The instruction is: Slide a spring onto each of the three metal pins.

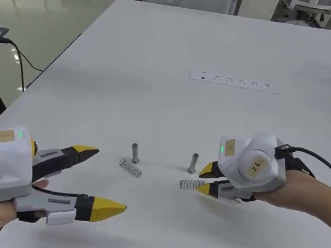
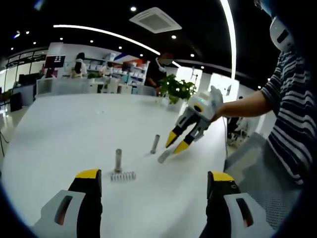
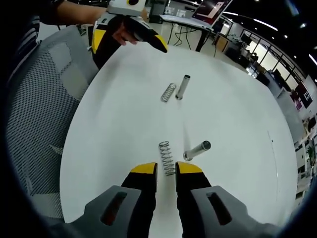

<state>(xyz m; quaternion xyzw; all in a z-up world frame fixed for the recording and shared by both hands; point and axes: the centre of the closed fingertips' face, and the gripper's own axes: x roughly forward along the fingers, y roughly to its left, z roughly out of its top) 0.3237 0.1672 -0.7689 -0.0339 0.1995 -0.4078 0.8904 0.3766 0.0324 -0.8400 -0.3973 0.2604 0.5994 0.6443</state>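
Two metal pins stand upright on the white table, one on the left [image 1: 135,153] [image 2: 118,159] [image 3: 183,86] and one on the right [image 1: 193,162] [image 2: 155,144] [image 3: 197,149]. A spring [image 1: 130,167] [image 2: 123,175] [image 3: 168,92] lies flat beside the left pin. Another spring [image 1: 191,184] [image 2: 164,156] [image 3: 167,157] lies in front of the right pin. My right gripper [image 1: 205,179] [image 3: 167,167] [image 2: 176,144] has its jaws a narrow gap apart around that spring's near end, not pinching it. My left gripper [image 1: 105,179] [image 2: 154,174] [image 3: 130,52] hovers wide open and empty, short of the left pin.
A white power strip [image 1: 233,80] lies flat further back on the table. The table's left edge [image 1: 58,59] runs diagonally, with a black cable [image 1: 17,57] beyond it. A mesh chair [image 3: 44,99] stands at the near edge.
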